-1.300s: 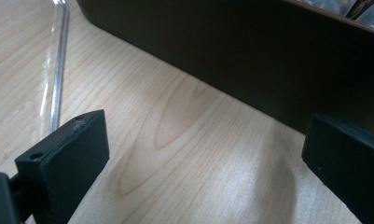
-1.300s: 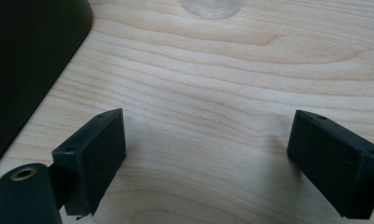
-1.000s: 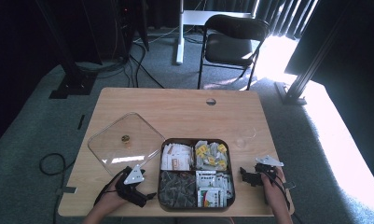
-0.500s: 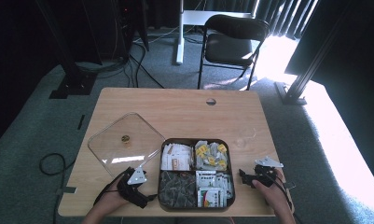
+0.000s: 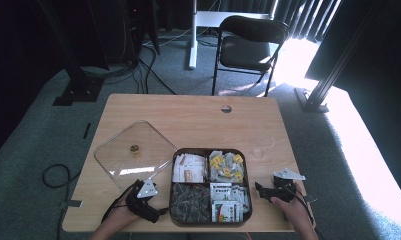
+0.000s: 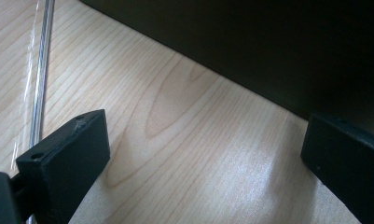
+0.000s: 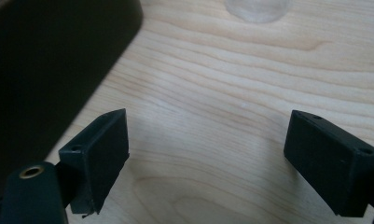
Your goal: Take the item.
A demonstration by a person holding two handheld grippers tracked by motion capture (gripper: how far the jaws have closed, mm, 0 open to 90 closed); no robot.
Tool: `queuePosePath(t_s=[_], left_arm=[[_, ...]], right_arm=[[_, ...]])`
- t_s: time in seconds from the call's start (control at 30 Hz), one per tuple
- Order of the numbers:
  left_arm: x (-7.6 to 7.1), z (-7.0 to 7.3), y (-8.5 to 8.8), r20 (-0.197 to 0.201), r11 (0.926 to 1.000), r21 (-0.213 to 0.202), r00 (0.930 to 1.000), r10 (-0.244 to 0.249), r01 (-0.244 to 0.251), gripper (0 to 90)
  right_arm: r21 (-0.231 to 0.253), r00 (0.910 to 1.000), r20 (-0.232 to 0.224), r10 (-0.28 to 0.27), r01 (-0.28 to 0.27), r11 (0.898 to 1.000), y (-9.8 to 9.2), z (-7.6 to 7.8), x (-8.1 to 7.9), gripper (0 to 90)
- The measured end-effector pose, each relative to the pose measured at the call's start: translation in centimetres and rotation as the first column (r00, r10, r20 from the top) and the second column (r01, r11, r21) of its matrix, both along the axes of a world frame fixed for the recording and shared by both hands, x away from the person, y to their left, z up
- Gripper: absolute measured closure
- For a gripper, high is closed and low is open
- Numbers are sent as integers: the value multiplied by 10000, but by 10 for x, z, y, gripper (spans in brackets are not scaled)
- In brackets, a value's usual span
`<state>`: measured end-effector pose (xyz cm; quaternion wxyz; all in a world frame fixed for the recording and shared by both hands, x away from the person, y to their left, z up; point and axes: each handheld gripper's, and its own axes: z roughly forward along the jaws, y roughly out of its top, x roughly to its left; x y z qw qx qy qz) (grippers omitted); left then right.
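Note:
A dark four-compartment tray (image 5: pixel 208 149) of tea bags and packets sits at the table's front middle. My left gripper (image 5: pixel 160 210) lies just left of the tray, open, with bare wood between its jaws. In the left gripper view (image 6: pixel 203 158) the tray's dark wall (image 6: pixel 268 42) runs across the top right. My right gripper (image 5: pixel 260 190) rests just right of the tray, open and holding nothing. The right gripper view (image 7: pixel 205 149) has the tray's wall (image 7: pixel 49 60) at its upper left.
A clear square lid (image 5: pixel 133 155) with a gold knob lies flat left of the tray, and its edge (image 6: pixel 40 70) passes my left jaw. A small clear round piece (image 5: pixel 262 149) (image 7: pixel 257 7) lies behind my right gripper. A black chair (image 5: pixel 248 45) stands beyond the table.
My right gripper has edged slightly toward the tray. The left gripper has barely moved. Both stay open.

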<state>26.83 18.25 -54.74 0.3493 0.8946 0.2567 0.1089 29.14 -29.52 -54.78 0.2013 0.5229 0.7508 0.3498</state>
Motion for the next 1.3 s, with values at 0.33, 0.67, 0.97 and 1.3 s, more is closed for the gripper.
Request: queuePosePath(t_s=[0.33,0.67,0.97,1.3], left_arm=[[0,0,0,2,10000,1,10000,0,0,12],[0,0,0,0,10000,4,10000,4,-4,12],[0,0,0,-2,10000,7,10000,4,-4,12],[0,0,0,-3,10000,3,10000,-13,13,12]], right_arm=[[-28,9989,455,-105,107,9999,4,21,-2,124],[399,9953,938,249,-287,9988,6,42,-6,135],[719,9843,1371,1115,-1222,9899,26,58,2,168],[275,9635,1755,2024,-2103,9773,52,67,15,259]])
